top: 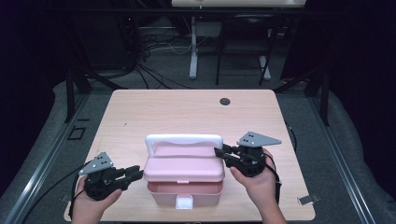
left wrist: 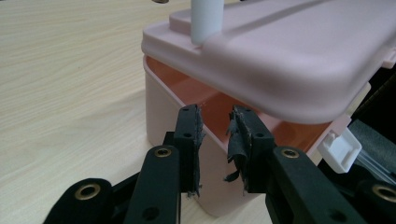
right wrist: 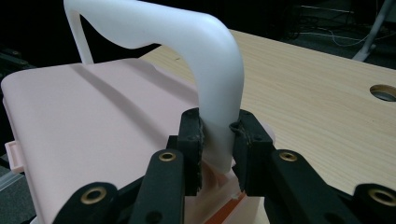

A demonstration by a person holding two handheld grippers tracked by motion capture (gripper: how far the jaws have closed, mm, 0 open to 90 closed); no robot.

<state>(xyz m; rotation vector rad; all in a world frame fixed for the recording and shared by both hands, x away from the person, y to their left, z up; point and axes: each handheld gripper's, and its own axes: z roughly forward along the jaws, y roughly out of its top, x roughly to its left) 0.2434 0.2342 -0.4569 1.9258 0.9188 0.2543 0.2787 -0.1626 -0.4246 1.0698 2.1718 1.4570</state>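
Note:
A pink lidded box (top: 184, 191) stands near the table's front edge, its lid (top: 182, 165) raised a little off the base, which leaves a gap. A white handle (top: 183, 139) arches over the lid. My right gripper (top: 218, 153) is shut on the handle's right leg (right wrist: 219, 116), beside the lid (right wrist: 93, 121). My left gripper (top: 137, 173) sits at the box's left end, just below the lid's edge (left wrist: 289, 56). Its jaws (left wrist: 215, 119) stand a little apart with nothing between them, and the base's corner (left wrist: 173, 112) is right behind.
The box's white front latch (top: 184, 201) hangs loose. The wooden table (top: 187, 112) has a cable hole (top: 225, 101) at the back right. Dark frames, cables and a desk leg stand beyond the far edge.

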